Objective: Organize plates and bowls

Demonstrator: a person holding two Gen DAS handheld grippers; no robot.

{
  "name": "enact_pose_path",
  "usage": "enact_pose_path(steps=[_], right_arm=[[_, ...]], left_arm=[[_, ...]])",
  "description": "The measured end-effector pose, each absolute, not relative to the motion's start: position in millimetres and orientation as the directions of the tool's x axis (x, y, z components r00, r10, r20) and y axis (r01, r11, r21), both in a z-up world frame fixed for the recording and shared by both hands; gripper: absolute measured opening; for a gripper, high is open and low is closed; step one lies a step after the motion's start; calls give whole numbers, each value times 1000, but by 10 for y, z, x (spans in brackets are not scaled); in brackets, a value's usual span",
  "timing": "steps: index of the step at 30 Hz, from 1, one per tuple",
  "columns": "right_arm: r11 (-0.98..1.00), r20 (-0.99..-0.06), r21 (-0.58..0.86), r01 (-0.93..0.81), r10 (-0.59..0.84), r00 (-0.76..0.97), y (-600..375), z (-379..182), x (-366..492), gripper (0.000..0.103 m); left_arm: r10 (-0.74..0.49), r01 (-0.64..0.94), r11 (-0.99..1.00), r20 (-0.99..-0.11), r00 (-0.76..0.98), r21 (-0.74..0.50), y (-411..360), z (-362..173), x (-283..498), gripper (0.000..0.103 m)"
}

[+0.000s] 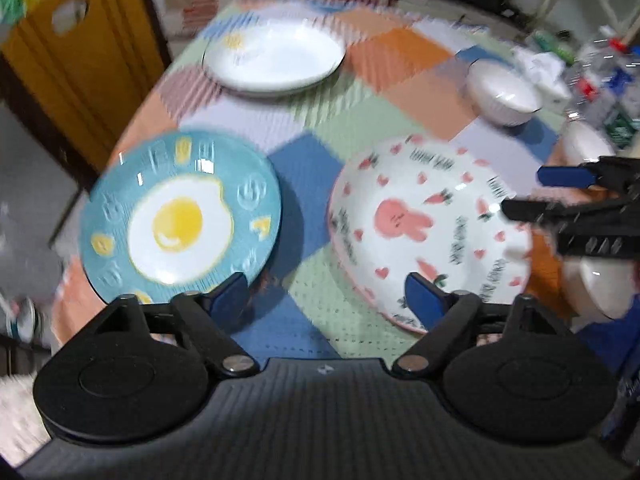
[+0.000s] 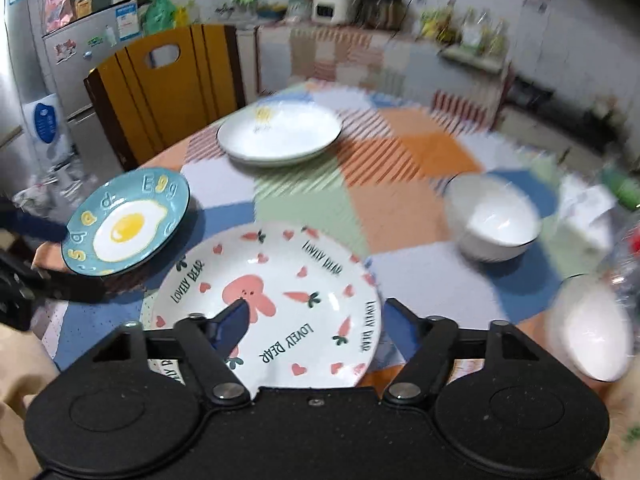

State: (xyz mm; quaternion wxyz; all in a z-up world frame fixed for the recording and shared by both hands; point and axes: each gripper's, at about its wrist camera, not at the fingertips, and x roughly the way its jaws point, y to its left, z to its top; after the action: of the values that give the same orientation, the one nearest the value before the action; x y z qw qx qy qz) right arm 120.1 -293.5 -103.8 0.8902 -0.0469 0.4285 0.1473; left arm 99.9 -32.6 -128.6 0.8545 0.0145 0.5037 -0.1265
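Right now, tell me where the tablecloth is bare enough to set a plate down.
Freest: the middle, bordered by the white plate, the rabbit plate and the far white bowl. A narrower strip separates the egg plate from the white plate. The right edge is crowded with bowls and bottles.

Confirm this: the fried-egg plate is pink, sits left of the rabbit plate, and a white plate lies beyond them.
Wrong on colour. The fried-egg plate is teal blue, as the right wrist view shows. It does sit left of the rabbit plate, with the white plate beyond.
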Motion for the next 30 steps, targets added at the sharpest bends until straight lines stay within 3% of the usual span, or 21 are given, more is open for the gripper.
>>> enact_pose_path(steps=[7,9,12,13,15,17,30], right_arm=[[955,-854,114,-273,235,465,-3208,-1388,1557,55],[955,-860,147,-257,252,444,-3294,-1466,1569,47],[950,-866,193,-246,283,412,-3379,-1572,1625,33],[944,-863,222,-244,306,401,-3394,-1616,1645,20],[935,-848,276,-223,346,401,-3465,-1653,1664,21],[922,-833,325,-210,385,399,-3543,-1673,1680,19],[888,-790,385,-253,458,408,-3682,-1642,1706,16]], left_arm=[[-221,227,964,-887,405,-137,-454,-1719,1074,67],[-233,236,961,-882,409,-144,-490,-1743,1064,59],[-257,244,956,-872,417,-164,-536,-1802,1071,48],[-271,241,953,-868,416,-182,-541,-1807,1080,44],[-297,239,948,-862,412,-212,-558,-1826,1099,31],[-310,237,944,-860,406,-228,-585,-1834,1113,26],[-324,195,944,-861,392,-266,-557,-1797,1279,26]])
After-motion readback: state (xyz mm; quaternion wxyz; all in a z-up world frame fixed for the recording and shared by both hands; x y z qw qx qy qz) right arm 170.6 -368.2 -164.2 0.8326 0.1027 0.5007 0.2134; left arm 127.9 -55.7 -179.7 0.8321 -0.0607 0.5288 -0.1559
